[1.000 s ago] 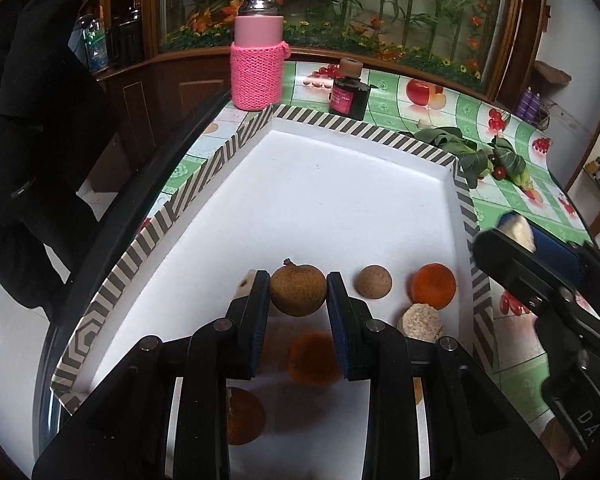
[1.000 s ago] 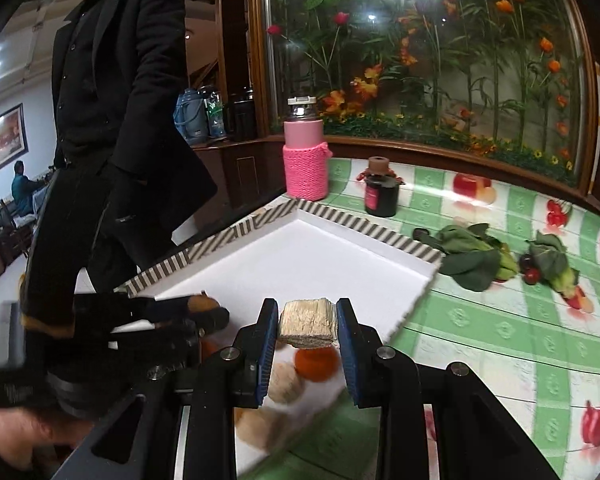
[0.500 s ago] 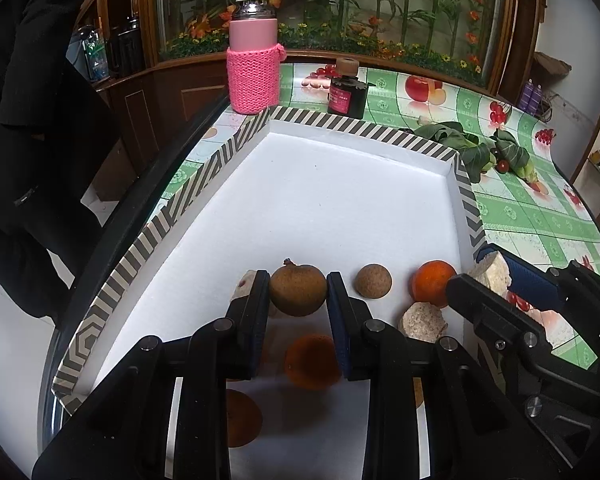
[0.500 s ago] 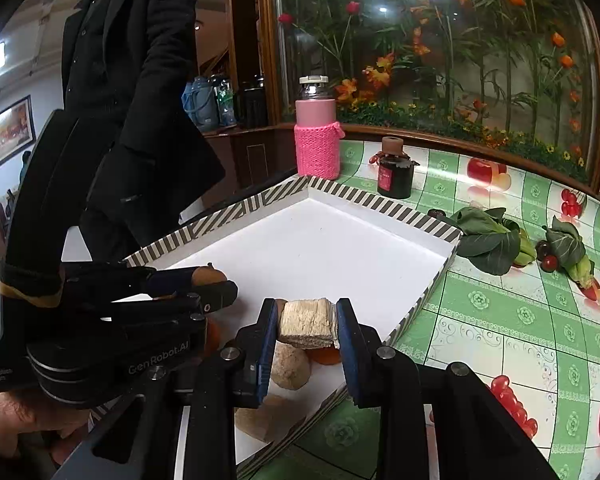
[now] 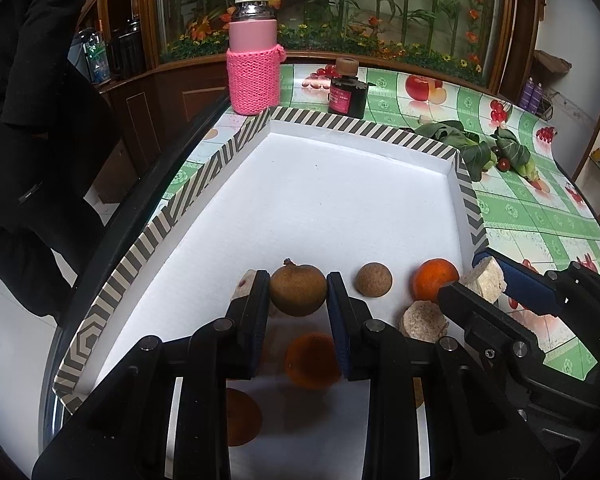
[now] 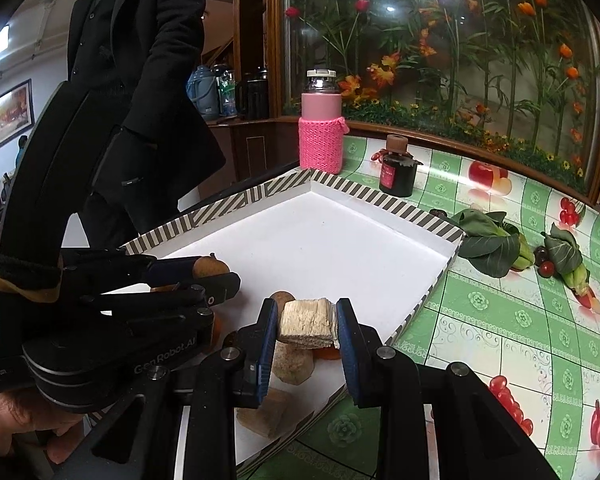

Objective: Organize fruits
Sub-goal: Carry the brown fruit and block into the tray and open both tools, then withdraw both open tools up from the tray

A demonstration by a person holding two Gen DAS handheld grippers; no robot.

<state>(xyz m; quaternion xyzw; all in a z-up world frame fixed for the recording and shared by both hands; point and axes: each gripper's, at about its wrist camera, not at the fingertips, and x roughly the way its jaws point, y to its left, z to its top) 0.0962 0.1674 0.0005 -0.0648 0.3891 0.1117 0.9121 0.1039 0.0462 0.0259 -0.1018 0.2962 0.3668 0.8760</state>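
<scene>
My left gripper [image 5: 298,288] is shut on a round brown fruit [image 5: 298,290] and holds it above the white tray [image 5: 340,200] with its striped rim. My right gripper [image 6: 307,322] is shut on a pale beige block [image 6: 307,323] over the tray's right edge; it also shows in the left wrist view [image 5: 484,280]. In the tray lie a small brown ball [image 5: 373,279], an orange [image 5: 434,279], a beige lump [image 5: 423,320], another orange [image 5: 312,360] under my left fingers and a dark orange disc [image 5: 242,416].
A pink sleeved bottle [image 5: 253,64] and a dark jar [image 5: 345,94] stand behind the tray. Leafy greens [image 5: 476,148] lie on the green fruit-print tablecloth [image 5: 540,216] at the right. A person in black [image 5: 24,120] stands at the left.
My right gripper has come in with the beige block toward the tray's right edge and lower. My left gripper has kept the brown fruit almost still.
</scene>
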